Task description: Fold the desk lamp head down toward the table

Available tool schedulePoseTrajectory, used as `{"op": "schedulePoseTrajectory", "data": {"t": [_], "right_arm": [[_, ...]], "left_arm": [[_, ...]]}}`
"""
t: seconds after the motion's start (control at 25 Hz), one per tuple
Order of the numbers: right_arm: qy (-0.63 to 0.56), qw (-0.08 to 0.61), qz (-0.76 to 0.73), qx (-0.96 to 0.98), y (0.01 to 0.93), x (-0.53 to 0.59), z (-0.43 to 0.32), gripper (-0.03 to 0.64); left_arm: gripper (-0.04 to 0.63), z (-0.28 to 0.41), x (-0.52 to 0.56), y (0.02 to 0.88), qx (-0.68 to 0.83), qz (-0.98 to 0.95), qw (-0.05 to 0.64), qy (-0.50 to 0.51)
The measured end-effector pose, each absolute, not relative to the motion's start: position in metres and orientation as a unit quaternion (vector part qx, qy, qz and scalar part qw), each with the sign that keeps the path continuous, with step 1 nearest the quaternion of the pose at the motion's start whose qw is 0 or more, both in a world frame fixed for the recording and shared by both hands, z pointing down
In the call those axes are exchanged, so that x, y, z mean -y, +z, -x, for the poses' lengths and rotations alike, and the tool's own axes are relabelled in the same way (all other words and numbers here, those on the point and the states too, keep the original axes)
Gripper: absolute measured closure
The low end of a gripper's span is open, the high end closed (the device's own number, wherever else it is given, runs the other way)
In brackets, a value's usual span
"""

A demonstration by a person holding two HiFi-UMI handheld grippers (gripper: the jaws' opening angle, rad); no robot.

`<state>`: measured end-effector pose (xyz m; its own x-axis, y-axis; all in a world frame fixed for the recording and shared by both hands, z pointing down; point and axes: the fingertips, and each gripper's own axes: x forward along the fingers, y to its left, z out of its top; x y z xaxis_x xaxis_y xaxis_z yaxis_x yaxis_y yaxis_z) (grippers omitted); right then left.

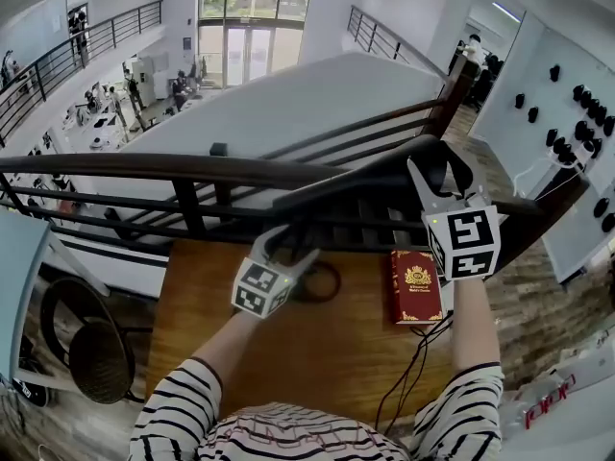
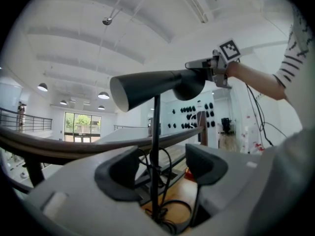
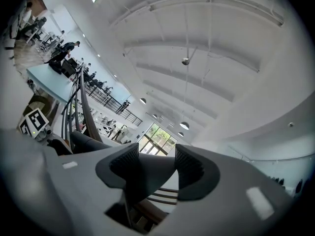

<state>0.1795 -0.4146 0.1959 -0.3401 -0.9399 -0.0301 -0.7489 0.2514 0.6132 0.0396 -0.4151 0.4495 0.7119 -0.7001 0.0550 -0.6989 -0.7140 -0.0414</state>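
Observation:
A black desk lamp stands at the far edge of the wooden table. Its cone-shaped head lies about level, high above the table. My right gripper is shut on the rear end of that head, whose dark body fills the gap between the pads. Lower down, my left gripper stands open around the thin upright pole; the pole runs between the pads without touching either. In the left gripper view the head points left, with the right gripper behind it.
A red book lies on the table to the right of the lamp base, with black cables trailing to the near edge. A dark wooden railing runs just behind the table. A black fan stands on the floor at left.

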Motion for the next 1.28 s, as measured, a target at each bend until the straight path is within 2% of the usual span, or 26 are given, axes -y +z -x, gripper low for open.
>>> {"op": "schedulePoseTrajectory", "data": {"t": [0.2,0.32,0.72,1.04,1.28], "right_arm": [[-0.259,0.154,-0.553,0.777,0.207,0.416,-0.189,0.400],[-0.249,0.144,-0.557,0.779,0.211,0.417,-0.194,0.400],[-0.220,0.114,-0.569,0.784,0.224,0.419,-0.206,0.400],[-0.160,0.075,-0.580,0.795,0.250,0.424,-0.221,0.400],[-0.102,0.060,-0.582,0.805,0.287,0.425,-0.232,0.428]], "left_arm": [[0.302,-0.038,0.417,0.452,-0.395,0.918,0.010,-0.029],[0.265,-0.032,0.419,0.455,-0.410,0.912,0.001,-0.025],[0.246,-0.051,0.414,0.470,-0.358,0.933,-0.028,-0.036],[0.233,-0.054,0.414,0.468,-0.350,0.936,-0.036,-0.027],[0.221,-0.058,0.410,0.470,-0.347,0.937,-0.036,-0.025]]}}
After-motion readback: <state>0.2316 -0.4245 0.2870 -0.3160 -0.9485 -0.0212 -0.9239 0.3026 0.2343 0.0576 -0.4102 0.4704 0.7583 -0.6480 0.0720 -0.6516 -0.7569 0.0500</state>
